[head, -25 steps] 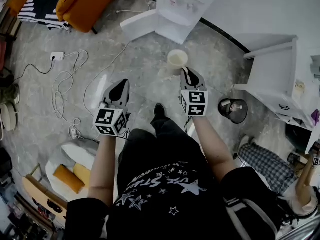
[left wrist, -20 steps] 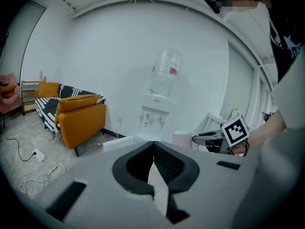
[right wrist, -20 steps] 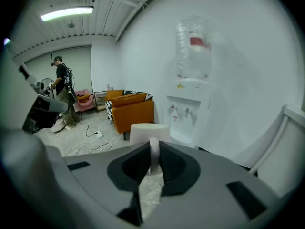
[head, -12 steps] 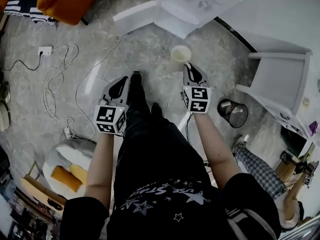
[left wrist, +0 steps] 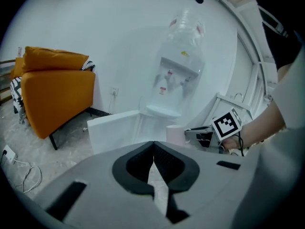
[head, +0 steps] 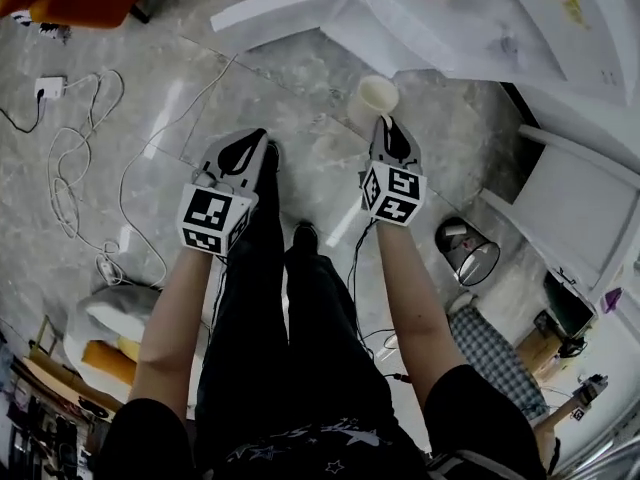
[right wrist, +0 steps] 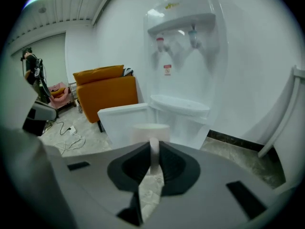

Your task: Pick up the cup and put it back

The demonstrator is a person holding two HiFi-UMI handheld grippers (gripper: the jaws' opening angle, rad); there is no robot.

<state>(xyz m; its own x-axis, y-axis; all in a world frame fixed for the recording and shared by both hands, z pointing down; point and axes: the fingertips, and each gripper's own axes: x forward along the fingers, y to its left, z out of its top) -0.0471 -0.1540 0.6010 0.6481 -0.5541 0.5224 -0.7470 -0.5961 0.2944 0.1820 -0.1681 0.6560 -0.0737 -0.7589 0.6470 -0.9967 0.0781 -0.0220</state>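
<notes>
We saw the right gripper (right wrist: 153, 149) clamped narrow on the pale cup (right wrist: 150, 132), its pads pinching an upright strip of it (handle or wall, we could not tell). In the head view the cup (head: 375, 98) sat at the tip of the right gripper (head: 388, 128), held out in front of the white water dispenser (head: 480, 18), mouth up. The left gripper (left wrist: 153, 144) had its jaws together at the tips with nothing between them. From its own view the cup (left wrist: 175, 135) and right gripper (left wrist: 202, 133) showed off to its right, well apart from it. In the head view the left gripper (head: 255, 140) was level with the right one, above the grey floor (head: 150, 98). An orange armchair (left wrist: 52, 94) stood left of the dispenser (left wrist: 174, 85), a white panel (head: 275, 13) lay beside it, a bin (head: 468, 251) was at the person's right, and cables (head: 80, 168) trailed at the left
</notes>
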